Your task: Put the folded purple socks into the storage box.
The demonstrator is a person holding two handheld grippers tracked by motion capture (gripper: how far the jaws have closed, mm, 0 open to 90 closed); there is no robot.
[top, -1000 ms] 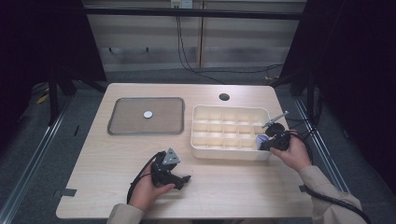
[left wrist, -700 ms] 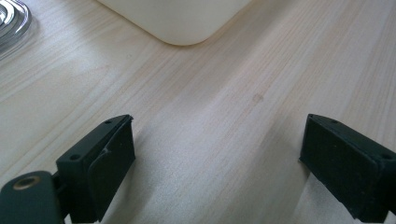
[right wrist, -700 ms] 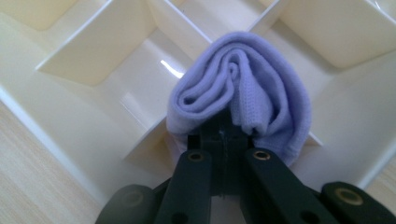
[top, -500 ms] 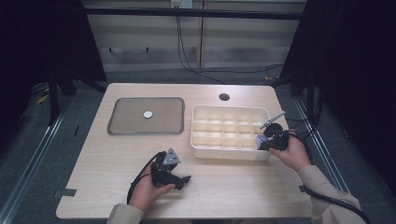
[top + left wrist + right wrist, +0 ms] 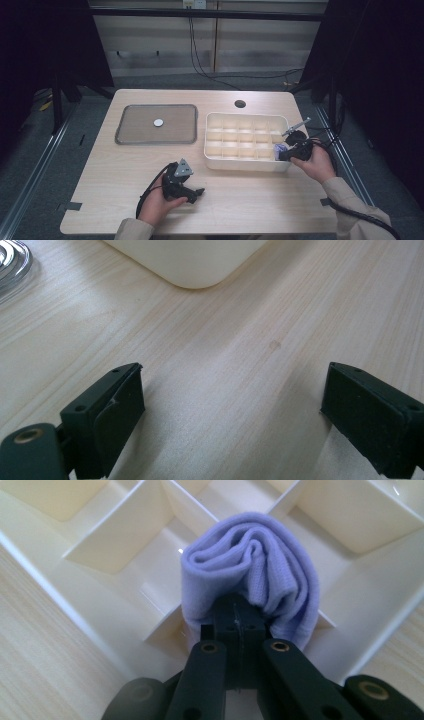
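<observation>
Cloth [image 5: 255, 570], rolled and lilac, we are holding pinched in the right gripper [image 5: 240, 625] over a corner compartment of the divided tray [image 5: 245, 162], not yet released, while the left gripper [image 5: 230, 410] is resting wide open on the worktop [image 5: 125, 165].

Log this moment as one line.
right gripper: shut on lilac cloth | over divided tray corner compartment | left gripper: open, resting on table
</observation>
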